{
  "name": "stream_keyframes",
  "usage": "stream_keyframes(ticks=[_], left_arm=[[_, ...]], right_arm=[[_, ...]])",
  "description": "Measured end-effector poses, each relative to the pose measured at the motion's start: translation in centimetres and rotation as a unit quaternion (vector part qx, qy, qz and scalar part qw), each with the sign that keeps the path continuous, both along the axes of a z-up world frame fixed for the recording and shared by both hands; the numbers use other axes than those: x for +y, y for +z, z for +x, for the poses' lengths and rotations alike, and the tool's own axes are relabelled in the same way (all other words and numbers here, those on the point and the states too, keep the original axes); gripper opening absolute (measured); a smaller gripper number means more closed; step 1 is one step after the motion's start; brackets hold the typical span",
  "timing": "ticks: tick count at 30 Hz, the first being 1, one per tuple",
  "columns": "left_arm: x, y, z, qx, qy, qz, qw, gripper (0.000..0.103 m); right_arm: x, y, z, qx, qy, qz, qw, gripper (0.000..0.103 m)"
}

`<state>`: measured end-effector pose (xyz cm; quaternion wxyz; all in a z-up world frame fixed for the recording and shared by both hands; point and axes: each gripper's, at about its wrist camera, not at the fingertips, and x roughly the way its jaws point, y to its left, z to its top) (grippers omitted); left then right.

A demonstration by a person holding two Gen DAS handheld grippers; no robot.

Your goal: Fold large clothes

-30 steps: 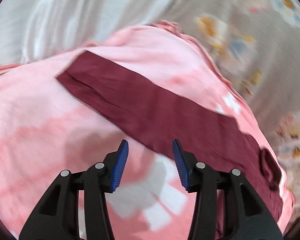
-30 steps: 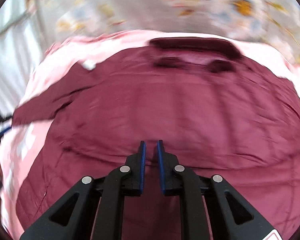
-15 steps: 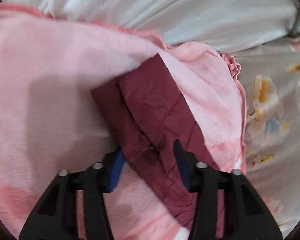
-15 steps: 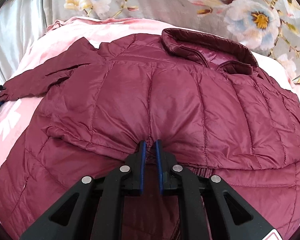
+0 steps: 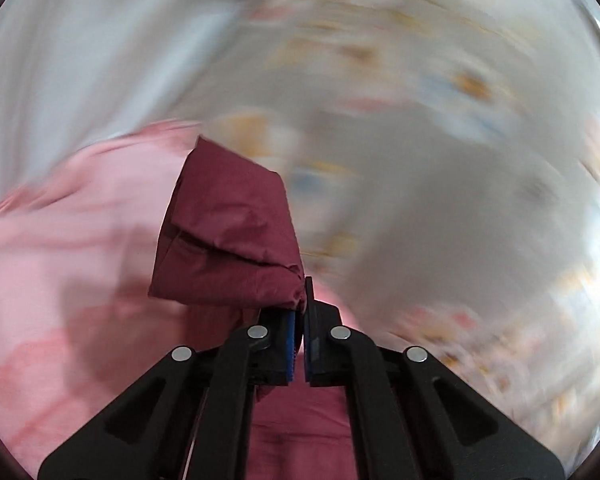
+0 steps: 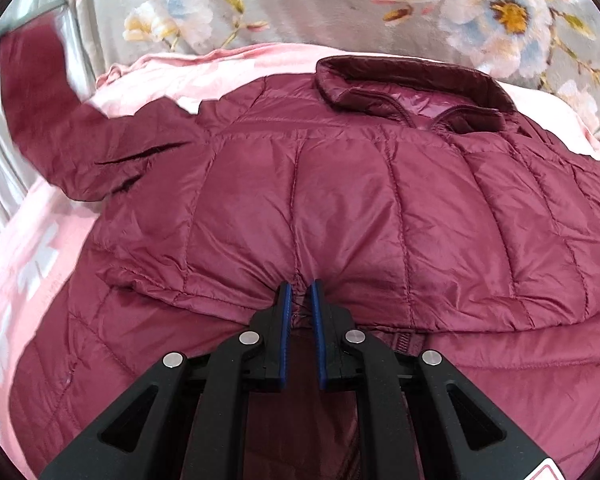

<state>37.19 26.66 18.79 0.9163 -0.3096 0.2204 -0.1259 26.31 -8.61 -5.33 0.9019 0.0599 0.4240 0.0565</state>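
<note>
A: Left wrist view, change against the previous frame?

B: Half a second ago the left gripper stood open over the sleeve lying flat on the pink blanket. Its jaws are now closed on the sleeve cuff. The sleeve is lifted and stands up directly ahead of the fingertips, slightly to their left. The background is motion-blurred.

A: Right wrist view?

B: The right gripper is unchanged: jaws nearly together, pinching a fold of the maroon jacket at the edge of the folded-over panel. The jacket body lies spread on the blanket, extending forward from the fingertips, collar at the far side near the floral sheet. The sleeve, flat at the left earlier, is now raised at upper left, blurred.
</note>
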Motion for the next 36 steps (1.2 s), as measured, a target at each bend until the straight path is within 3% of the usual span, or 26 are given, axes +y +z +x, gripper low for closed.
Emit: stream_keyframes(ticks=[2, 4, 7, 11, 14, 16, 17, 18, 20, 23, 25, 27, 30, 31, 33, 36], left_arm=[[-6.7, 3.0, -0.7, -0.033, -0.063, 0.036, 0.9968, 0.001], [-14.3, 4.9, -1.5, -0.057, -0.129, 0.076, 0.9871, 0.001], [-23.7, 4.4, -2.3, -0.061, -0.207, 0.113, 0.9699, 0.001], [-33.1, -1.3, -2.4, -0.011, -0.267, 0.135, 0.9542, 0.001], [-38.0, -7.1, -2.4, 0.036, -0.274, 0.183, 0.9436, 0.002], [-40.6, -11.8, -2.4, 0.082, -0.283, 0.21, 0.9322, 0.004], [-41.1, -13.4, -2.8, 0.099, -0.286, 0.214, 0.9287, 0.005], [-41.5, -15.0, -2.9, 0.119, -0.289, 0.215, 0.9251, 0.015], [-41.1, -17.6, -3.3, 0.152, -0.292, 0.2, 0.9229, 0.055], [-38.1, -18.0, -4.8, 0.142, -0.286, 0.157, 0.9345, 0.065], [-34.8, -17.1, -5.8, 0.123, -0.274, 0.122, 0.9461, 0.079], [-31.5, -16.3, -6.0, 0.111, -0.247, 0.096, 0.9579, 0.082], [-24.0, -16.1, -4.7, 0.123, -0.166, 0.03, 0.978, 0.083], [-22.3, -16.3, -4.3, 0.132, -0.146, 0.012, 0.9804, 0.083], [-17.7, -18.0, -3.0, 0.164, -0.103, -0.036, 0.9804, 0.082], [-13.3, -20.7, -1.9, 0.202, -0.067, -0.095, 0.9724, 0.08]], right_arm=[[-1.0, 0.6, -1.0, 0.001, -0.012, 0.035, 0.999, 0.011], [-2.2, 1.1, -2.4, 0.001, -0.023, 0.066, 0.998, 0.011], [-4.7, 2.1, -5.2, -0.005, -0.043, 0.085, 0.995, 0.011], [-8.1, 2.4, -8.2, -0.006, -0.074, 0.087, 0.993, 0.014], [-10.7, 2.0, -10.3, 0.003, -0.101, 0.074, 0.992, 0.015], [-11.9, 1.8, -11.2, 0.005, -0.114, 0.067, 0.991, 0.017], [-12.5, 1.8, -11.7, 0.004, -0.118, 0.065, 0.991, 0.024], [-13.2, 1.9, -12.0, 0.002, -0.124, 0.065, 0.99, 0.036], [-14.0, 2.2, -12.3, -0.007, -0.132, 0.07, 0.989, 0.048], [-15.3, 3.3, -12.0, -0.03, -0.142, 0.074, 0.987, 0.059], [-16.3, 4.0, -11.2, -0.043, -0.147, 0.083, 0.985, 0.065], [-17.6, 4.2, -9.9, -0.049, -0.163, 0.095, 0.981, 0.067], [-20.1, 4.0, -7.6, -0.047, -0.187, 0.128, 0.973, 0.067], [-20.7, 4.0, -7.0, -0.047, -0.192, 0.142, 0.97, 0.067], [-21.5, 3.8, -5.9, -0.044, -0.204, 0.153, 0.966, 0.067], [-22.8, 3.2, -3.9, -0.031, -0.226, 0.159, 0.961, 0.067]])
